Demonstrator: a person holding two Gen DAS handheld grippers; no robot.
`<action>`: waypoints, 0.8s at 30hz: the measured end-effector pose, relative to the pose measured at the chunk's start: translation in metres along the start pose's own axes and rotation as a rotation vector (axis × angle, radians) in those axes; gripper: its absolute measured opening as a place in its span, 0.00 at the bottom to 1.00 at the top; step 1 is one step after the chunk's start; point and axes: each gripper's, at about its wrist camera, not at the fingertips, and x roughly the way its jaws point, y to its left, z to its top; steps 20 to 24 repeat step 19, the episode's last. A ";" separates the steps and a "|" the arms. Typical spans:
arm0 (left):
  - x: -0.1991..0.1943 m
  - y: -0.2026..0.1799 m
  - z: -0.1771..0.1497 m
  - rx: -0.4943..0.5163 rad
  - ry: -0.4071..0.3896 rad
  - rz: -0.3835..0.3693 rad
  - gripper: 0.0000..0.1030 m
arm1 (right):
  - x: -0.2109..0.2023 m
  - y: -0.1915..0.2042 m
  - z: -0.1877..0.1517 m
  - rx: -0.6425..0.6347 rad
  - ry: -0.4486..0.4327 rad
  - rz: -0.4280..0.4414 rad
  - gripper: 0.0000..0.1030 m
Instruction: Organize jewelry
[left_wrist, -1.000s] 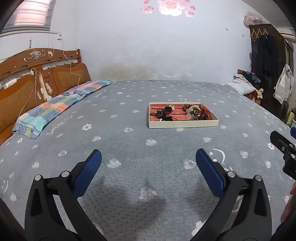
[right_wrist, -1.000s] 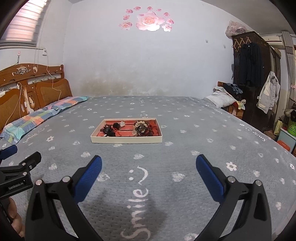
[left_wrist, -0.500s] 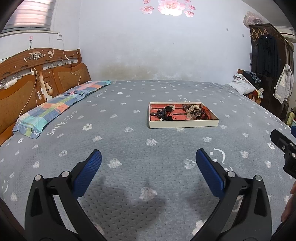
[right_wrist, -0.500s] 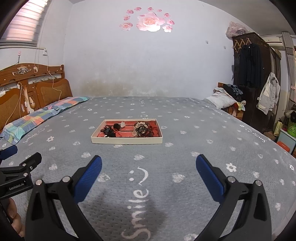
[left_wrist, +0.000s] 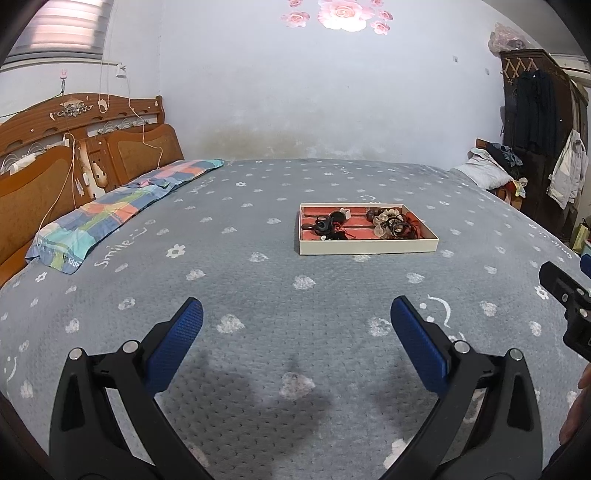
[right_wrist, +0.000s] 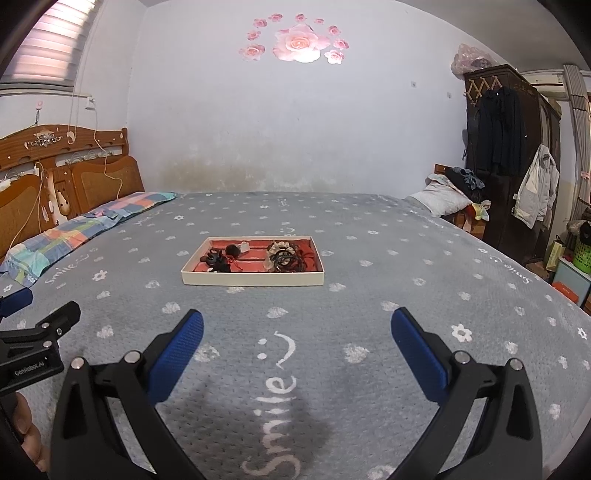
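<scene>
A shallow cream tray with a red lining lies on the grey bed. It holds a dark tangle of jewelry at its left and a beige-and-black pile at its right. My left gripper hovers open over the bedspread, well short of the tray and a little left of it. My right gripper is likewise open and empty, with the tray ahead and slightly left. Each gripper's body shows at the edge of the other's view.
The grey flower-patterned bedspread spreads all around the tray. A patchwork pillow lies along the wooden headboard at the left. A white pillow, a dark wardrobe with hanging clothes and a green basket stand at the right.
</scene>
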 end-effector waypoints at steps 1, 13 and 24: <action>0.000 0.000 0.000 0.001 -0.001 0.002 0.96 | 0.000 -0.001 0.000 0.000 0.001 -0.001 0.96; 0.002 -0.001 -0.004 0.006 0.009 -0.004 0.96 | 0.003 -0.004 -0.002 0.006 0.009 0.001 0.96; 0.000 -0.003 -0.004 0.006 0.005 -0.010 0.96 | 0.002 -0.004 -0.003 0.006 0.007 -0.001 0.96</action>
